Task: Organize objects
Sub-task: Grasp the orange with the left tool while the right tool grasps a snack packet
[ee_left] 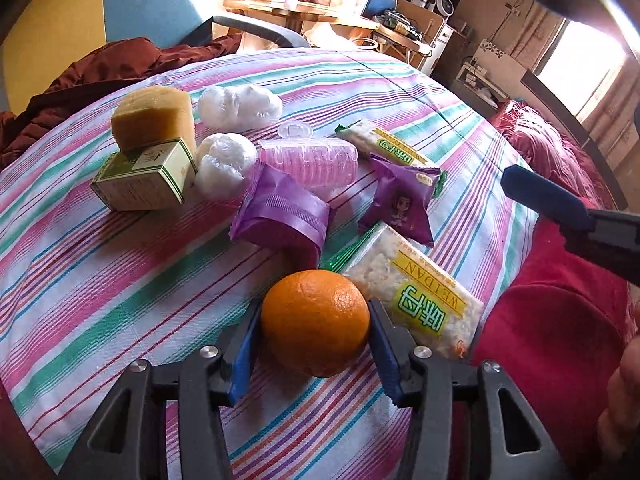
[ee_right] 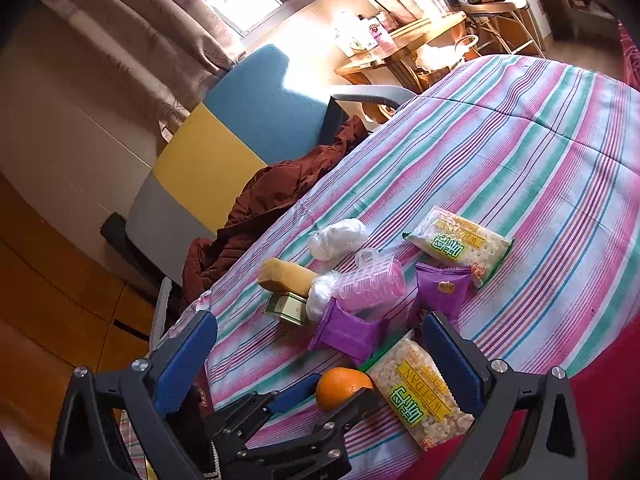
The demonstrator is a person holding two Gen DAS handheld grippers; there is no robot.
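An orange [ee_left: 315, 322] lies on the striped cloth [ee_left: 100, 280] near its front edge. My left gripper [ee_left: 315, 305] is shut on it, one blue pad against each side; the right wrist view shows the same hold on the orange [ee_right: 340, 388]. A Weidan cracker pack [ee_left: 416, 300] lies just right of the orange. Behind sit two purple packets [ee_left: 282, 214] [ee_left: 404, 200], a pink plastic case [ee_left: 310, 160], two white wrapped bundles [ee_left: 226, 166] [ee_left: 240, 106], a yellow sponge [ee_left: 154, 118] on a green box [ee_left: 146, 180], and a second cracker pack [ee_left: 380, 140]. My right gripper [ee_right: 320, 360] hovers open, holding nothing.
A red blanket [ee_left: 552, 320] borders the cloth on the right. A brown jacket [ee_left: 100, 72] lies at its far left beside a blue and yellow chair [ee_right: 224, 144]. A wooden table [ee_left: 304, 10] with clutter stands beyond. A person's hand [ee_left: 624, 400] shows at the right edge.
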